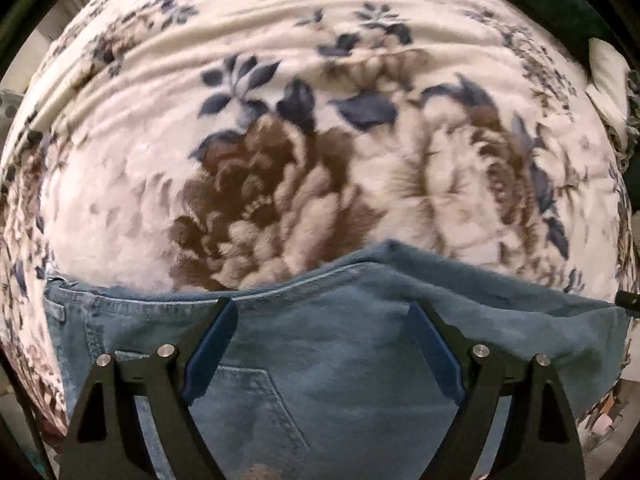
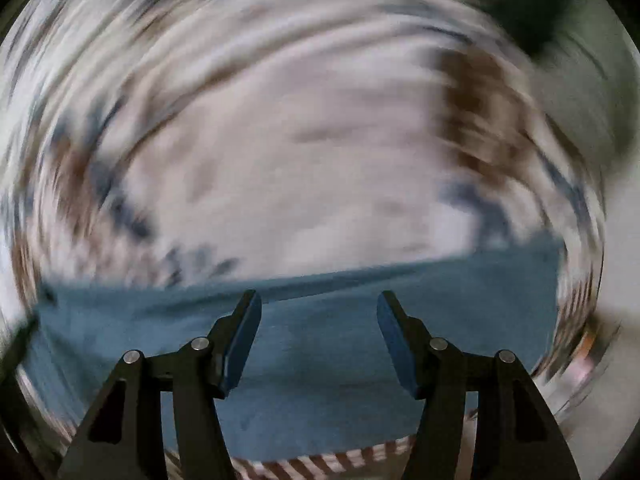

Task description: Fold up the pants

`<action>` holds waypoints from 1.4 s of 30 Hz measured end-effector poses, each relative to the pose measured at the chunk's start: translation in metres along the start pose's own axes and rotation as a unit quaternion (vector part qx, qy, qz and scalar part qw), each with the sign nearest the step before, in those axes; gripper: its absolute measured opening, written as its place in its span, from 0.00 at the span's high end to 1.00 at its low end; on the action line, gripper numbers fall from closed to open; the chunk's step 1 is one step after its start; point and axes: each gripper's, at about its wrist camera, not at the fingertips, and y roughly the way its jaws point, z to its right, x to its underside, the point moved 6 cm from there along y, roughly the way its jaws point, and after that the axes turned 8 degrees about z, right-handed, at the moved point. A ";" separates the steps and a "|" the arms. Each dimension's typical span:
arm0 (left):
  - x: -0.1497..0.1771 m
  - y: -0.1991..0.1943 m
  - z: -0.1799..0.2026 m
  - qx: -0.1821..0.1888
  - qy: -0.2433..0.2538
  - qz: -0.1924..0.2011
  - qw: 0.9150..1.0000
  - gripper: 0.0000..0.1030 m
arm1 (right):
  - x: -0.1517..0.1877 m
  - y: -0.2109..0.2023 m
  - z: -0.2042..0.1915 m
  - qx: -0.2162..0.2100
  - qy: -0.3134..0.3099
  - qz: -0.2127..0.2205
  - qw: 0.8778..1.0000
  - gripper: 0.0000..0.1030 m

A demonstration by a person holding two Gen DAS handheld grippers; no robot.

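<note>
Pants [image 1: 340,344] beneath wide-spread fingers [image 1: 212,340]

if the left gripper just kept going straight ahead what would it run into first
Most likely the blue jeans: the left gripper, jaws open, points at the denim near its upper seam, with the floral blanket just beyond. Depth is hard to judge in the fisheye view.

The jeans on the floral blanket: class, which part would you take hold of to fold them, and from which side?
Grip the stitched waistband edge of the jeans, coming from above with the left gripper, which hovers there with its jaws open. That hem is thick, fairly straight and lies along the floral blanket, so it should pinch cleanly. The right wrist view is too blurred to pick a second spot.
</note>
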 end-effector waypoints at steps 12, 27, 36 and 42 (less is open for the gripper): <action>0.031 -0.018 0.173 0.022 0.072 0.012 0.997 0.15 | 0.043 0.000 0.183 0.035 0.185 0.080 0.979 0.39; 0.076 -0.011 0.269 0.004 0.116 -0.006 0.993 0.15 | 0.040 0.034 0.209 0.033 0.026 0.104 0.994 0.87; 0.083 -0.009 0.281 -0.012 0.113 -0.004 0.994 0.15 | 0.055 0.017 0.216 0.022 0.111 0.166 0.980 0.87; 0.081 -0.013 0.238 -0.030 0.086 0.001 0.996 0.15 | 0.047 0.050 0.203 0.032 0.050 0.087 0.994 0.82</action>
